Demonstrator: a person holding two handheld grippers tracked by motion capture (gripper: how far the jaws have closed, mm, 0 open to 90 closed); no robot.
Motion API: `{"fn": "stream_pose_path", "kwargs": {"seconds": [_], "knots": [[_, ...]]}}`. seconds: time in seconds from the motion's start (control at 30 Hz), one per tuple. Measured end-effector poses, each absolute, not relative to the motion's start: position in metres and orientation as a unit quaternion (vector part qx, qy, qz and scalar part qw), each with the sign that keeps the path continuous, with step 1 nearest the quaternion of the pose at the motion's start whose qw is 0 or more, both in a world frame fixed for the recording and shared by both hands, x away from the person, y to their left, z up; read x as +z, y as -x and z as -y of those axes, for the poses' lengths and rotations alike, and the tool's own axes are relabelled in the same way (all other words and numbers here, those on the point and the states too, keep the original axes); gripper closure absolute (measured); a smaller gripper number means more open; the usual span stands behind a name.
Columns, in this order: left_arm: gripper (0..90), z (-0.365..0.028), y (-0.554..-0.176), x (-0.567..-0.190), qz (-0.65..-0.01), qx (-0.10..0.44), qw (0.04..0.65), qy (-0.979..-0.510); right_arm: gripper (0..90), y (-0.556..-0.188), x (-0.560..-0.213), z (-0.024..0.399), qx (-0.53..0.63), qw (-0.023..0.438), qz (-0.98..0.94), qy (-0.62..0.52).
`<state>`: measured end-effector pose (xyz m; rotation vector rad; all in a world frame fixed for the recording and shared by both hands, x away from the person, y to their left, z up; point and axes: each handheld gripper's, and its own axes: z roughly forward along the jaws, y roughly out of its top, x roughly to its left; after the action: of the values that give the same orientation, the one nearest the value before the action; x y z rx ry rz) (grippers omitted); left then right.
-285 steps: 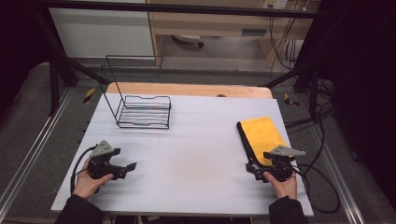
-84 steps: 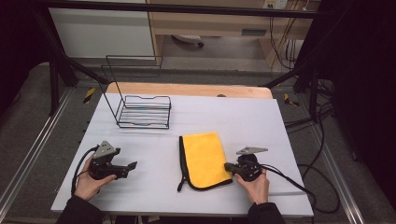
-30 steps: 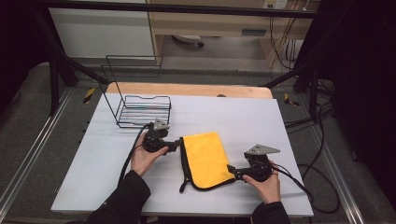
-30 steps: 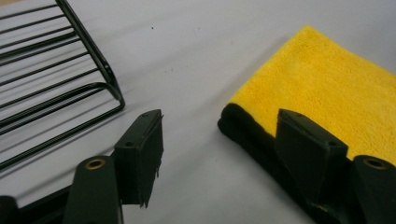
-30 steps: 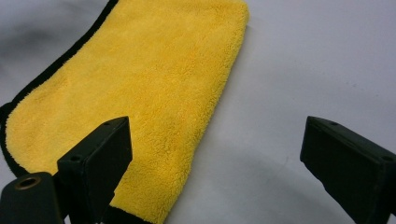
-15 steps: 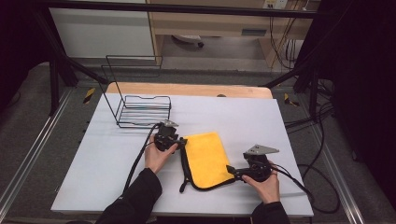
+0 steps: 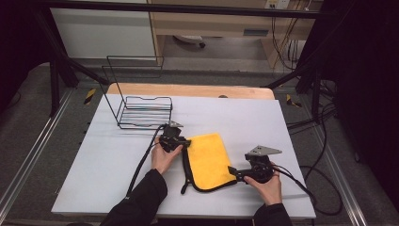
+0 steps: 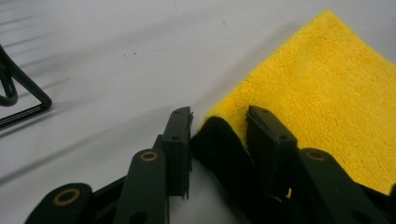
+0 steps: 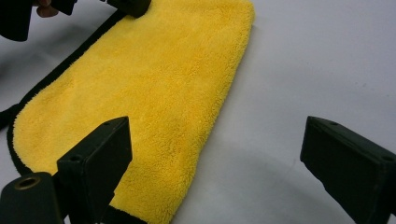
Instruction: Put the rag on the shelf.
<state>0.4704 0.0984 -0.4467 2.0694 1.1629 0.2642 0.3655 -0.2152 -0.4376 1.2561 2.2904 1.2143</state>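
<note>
A yellow cloth (image 7: 209, 160) with a black underside and black trim lies folded flat on the white table (image 7: 94, 165). My left gripper (image 7: 184, 142) sits low at the cloth's far left corner. In the left gripper view its jaws (image 8: 219, 116) have just been closing and now straddle the cloth's raised black corner fold (image 8: 217, 140), not visibly pinching it. My right gripper (image 7: 232, 170) rests at the cloth's near right edge, wide open (image 9: 217, 128). One of its jaws is over the yellow pile (image 9: 163, 93) and the other is over bare table.
A black wire rack (image 7: 141, 110) stands at the table's far left, its foot visible in the left gripper view (image 8: 18, 93). A wooden board (image 7: 188, 89) runs along the far edge. Cables trail from both grippers toward the near edge.
The cloth was drawn from the right side to the table's middle. My left hand came across from the near left to the cloth's far left corner and lowered, its jaws narrowing. The right gripper stays put.
</note>
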Motion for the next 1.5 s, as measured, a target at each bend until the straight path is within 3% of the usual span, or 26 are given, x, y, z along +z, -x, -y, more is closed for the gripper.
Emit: {"fn": "stream_pose_path", "kwargs": {"seconds": [0.47, 1.13, 1.5], "knots": [[75.1, -0.094, -0.465, -0.445, -0.443, 0.114, 0.366, -0.811, 9.7, -0.369, -0.437, 0.215, 0.427, 0.121, -0.782, -0.438], [75.0, -0.093, -0.464, -0.448, -0.424, 0.132, 0.364, -0.819, 8.0, -0.4, -0.429, 0.203, 0.432, 0.138, -0.77, -0.449], [74.5, -0.094, -0.464, -0.449, -0.415, 0.133, 0.367, -0.822, 16.9, -0.437, -0.427, 0.188, 0.426, 0.147, -0.766, -0.458]]}}
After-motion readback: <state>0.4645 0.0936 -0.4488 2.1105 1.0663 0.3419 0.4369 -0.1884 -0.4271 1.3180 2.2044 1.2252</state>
